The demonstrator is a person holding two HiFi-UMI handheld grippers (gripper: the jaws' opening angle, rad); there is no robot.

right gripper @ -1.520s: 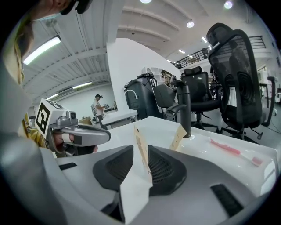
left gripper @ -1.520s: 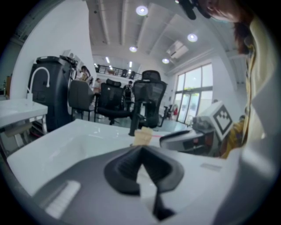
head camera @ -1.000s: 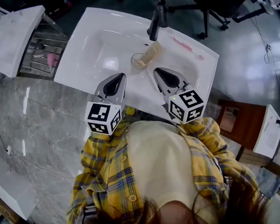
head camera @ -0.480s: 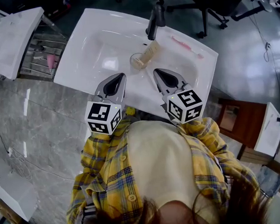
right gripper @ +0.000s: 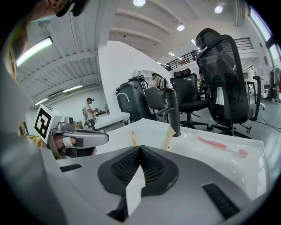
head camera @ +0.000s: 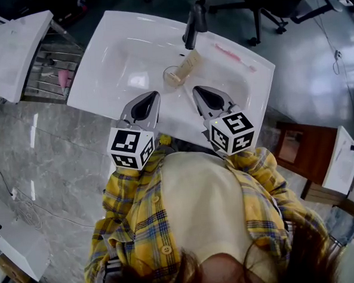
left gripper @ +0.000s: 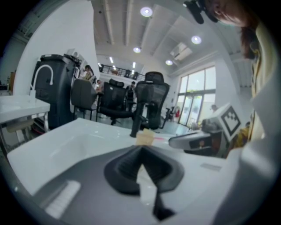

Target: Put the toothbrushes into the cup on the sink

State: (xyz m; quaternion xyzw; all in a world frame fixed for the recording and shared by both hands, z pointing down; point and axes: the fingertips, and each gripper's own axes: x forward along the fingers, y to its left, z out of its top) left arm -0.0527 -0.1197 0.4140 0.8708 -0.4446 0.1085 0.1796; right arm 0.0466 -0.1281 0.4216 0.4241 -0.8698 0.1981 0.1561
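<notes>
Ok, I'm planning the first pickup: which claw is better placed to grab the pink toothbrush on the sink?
Right. The pink toothbrush lies at the far right of the sink, on the right claw's side; the left claw would have to cross past the cup. Both are shut and empty.

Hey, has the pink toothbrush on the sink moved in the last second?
No. The pink toothbrush still lies on the sink just right of the black faucet, same gap as before; the whole picture only drifted slightly.

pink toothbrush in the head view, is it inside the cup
No, the pink toothbrush lies flat on the sink rim, apart from the cup.
</notes>
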